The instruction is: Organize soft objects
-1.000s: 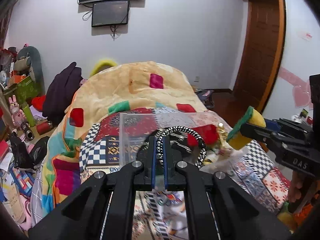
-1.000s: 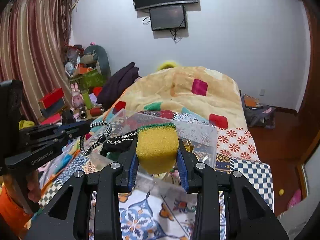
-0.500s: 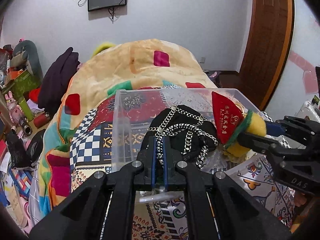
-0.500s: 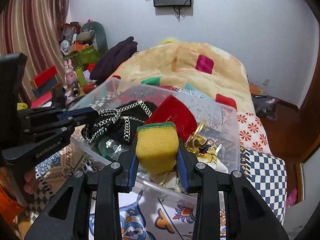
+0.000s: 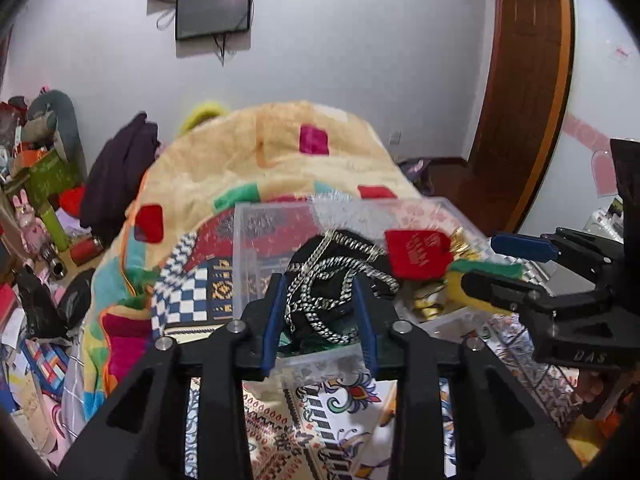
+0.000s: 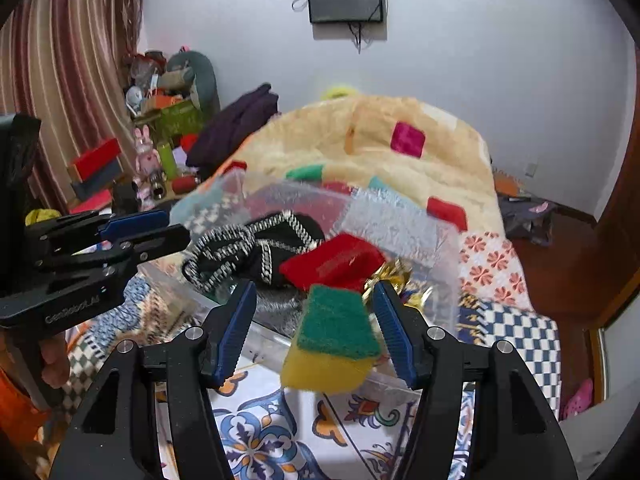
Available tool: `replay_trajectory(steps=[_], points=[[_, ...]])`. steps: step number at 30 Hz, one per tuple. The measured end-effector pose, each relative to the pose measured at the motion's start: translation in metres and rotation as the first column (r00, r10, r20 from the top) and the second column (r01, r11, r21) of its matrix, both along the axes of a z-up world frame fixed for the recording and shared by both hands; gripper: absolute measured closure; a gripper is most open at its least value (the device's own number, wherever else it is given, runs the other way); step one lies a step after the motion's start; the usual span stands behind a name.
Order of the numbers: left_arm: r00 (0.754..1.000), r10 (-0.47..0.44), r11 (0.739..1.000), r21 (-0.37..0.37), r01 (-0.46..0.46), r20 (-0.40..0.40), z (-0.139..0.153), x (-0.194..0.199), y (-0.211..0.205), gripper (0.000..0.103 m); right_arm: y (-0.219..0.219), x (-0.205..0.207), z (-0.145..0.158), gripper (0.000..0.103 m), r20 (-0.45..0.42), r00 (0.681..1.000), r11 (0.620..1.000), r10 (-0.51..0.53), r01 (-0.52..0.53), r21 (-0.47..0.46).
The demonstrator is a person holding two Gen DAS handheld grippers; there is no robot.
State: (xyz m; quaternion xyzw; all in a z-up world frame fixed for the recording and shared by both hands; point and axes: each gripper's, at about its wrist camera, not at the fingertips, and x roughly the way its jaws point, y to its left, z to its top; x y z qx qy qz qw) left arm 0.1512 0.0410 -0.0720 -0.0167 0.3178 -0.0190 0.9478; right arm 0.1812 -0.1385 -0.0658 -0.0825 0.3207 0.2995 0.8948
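Since both grippers (image 5: 320,316) (image 6: 314,330) stand apart over the bin (image 6: 400,220), we judge release | sponge (image 6: 334,340) loose between right jaws | cord (image 5: 340,280) inside bin.

Both grippers point forward side by side, the left gripper (image 5: 320,316) and the right gripper (image 6: 316,332) each with jaws spread wide, gripping nothing.
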Motion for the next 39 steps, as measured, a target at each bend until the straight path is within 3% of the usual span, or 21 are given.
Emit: replay_trajectory(steps=[11,16,21,26,39], points=[[0.981,-0.015,1.0,0.003,0.014,0.195,0.062,-0.067,-0.019,0.054,-0.035,-0.052,0.058,0.043,0.132,0.991,0.993,-0.023,0.008,0.115],[0.964,-0.007,1.0,-0.005,0.009,0.265,0.079,-0.096,-0.025,0.036,-0.044,-0.079,0.076,0.029,0.207,0.978,0.989,-0.034,0.003,0.149],[0.952,0.004,1.0,-0.029,0.005,0.307,0.084,-0.114,-0.027,0.02,-0.05,-0.103,0.086,0.015,0.267,0.963,0.983,-0.042,-0.008,0.183],[0.944,0.008,1.0,-0.029,0.002,0.33,0.082,-0.125,-0.032,0.012,-0.048,-0.113,0.084,0.003,0.305,0.951,0.982,-0.052,-0.006,0.188],[0.934,-0.003,1.0,0.002,0.003,0.358,0.08,-0.138,-0.042,0.005,-0.055,-0.119,0.075,0.001,0.31,0.947,0.975,-0.08,0.01,0.222]])
